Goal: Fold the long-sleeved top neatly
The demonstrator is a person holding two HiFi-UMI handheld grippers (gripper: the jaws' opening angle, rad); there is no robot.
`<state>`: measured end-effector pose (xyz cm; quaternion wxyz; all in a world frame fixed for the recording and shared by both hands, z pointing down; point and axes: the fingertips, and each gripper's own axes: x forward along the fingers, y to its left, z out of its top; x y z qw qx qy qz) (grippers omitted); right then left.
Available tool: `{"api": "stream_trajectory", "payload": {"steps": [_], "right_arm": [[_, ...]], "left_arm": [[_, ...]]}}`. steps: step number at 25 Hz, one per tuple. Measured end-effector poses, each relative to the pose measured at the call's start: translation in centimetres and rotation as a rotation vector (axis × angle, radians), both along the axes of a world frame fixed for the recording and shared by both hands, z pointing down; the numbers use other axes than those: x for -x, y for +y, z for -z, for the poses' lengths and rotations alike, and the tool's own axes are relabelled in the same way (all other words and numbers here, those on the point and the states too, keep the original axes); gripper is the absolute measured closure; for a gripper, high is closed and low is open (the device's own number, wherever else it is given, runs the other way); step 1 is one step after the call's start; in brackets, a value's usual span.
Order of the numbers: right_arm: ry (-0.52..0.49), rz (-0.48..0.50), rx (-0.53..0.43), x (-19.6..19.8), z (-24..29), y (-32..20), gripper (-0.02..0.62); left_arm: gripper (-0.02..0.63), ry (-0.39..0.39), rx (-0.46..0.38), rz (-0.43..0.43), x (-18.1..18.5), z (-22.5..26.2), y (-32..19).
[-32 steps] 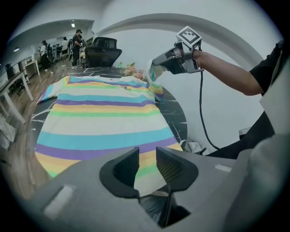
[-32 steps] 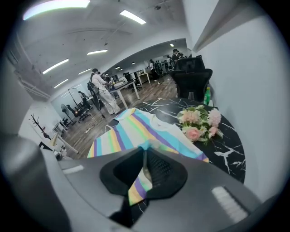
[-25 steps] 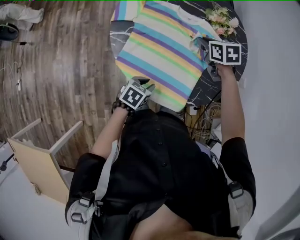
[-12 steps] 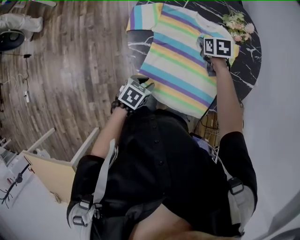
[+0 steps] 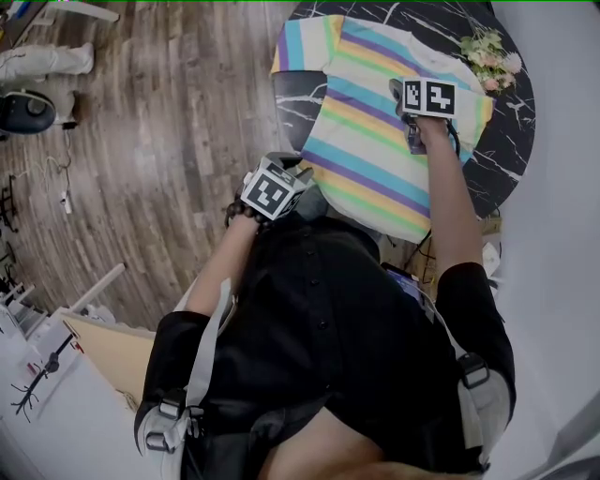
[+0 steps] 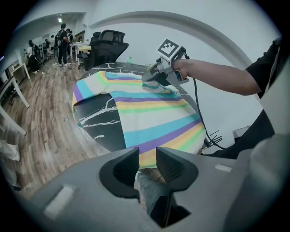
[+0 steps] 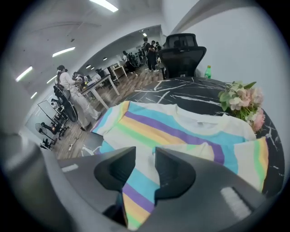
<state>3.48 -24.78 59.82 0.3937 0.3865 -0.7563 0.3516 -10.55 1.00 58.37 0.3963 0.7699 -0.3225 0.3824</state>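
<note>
1 long-sleeved top [image 5: 370, 141], striped, spread on 1 round table [image 5: 511, 131], 1 o'clock in head view | 2 grippers | left gripper [image 6: 147, 156] by hem, top's 7 o'clock, jaws narrowly apart, nothing between | right gripper [image 7: 145, 156] at top's 2 o'clock, jaws pinching a fold of the top | 1 bouquet [image 5: 494, 58], table's 1 o'clock rim

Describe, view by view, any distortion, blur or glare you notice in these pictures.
Head view: dim overall, yet sharp on the striped top. Left gripper view: fisheye with black corners, and the wall line bows into an arc. Right gripper view: same fisheye; the ceiling lights glare as streaks, and the left edge is blurred.
</note>
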Motion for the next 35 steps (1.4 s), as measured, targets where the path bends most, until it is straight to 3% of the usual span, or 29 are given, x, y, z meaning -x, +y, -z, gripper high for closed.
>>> {"api": "stream_trajectory", "payload": {"steps": [5, 16, 20, 26, 32, 33, 35], "right_arm": [[-0.052, 0.000, -0.065, 0.8, 1.9, -0.4, 0.449], [-0.044, -0.123, -0.119, -8.4, 2.5, 0.7, 0.435], [-0.072, -0.110, -0.113, -8.4, 1.5, 2.4, 0.414], [-0.096, -0.178, -0.213, -9.7, 1.6, 0.2, 0.397], [-0.123, -0.145, -0.189, -8.6, -0.1, -1.1, 0.370], [-0.126, -0.138, -0.184, -8.1, -0.4, -0.9, 0.386], [-0.126, -0.102, -0.212, -6.7, -0.3, -0.1, 0.509]], "left_arm": [[0.477, 0.001, -0.003, -0.029, 0.0, 0.1, -0.5], [0.477, 0.022, -0.008, -0.116, -2.4, -0.1, -1.6], [0.477, 0.021, 0.003, -0.141, -2.7, -0.5, -1.8], [0.479, 0.014, 0.009, -0.149, -2.7, -0.6, -1.8], [0.479, 0.005, 0.012, -0.125, -1.4, -0.5, -1.8], [0.479, 0.005, 0.010, -0.119, -1.1, -0.4, -1.9], [0.479, 0.005, 0.009, -0.106, -0.6, -0.5, -1.9]]}}
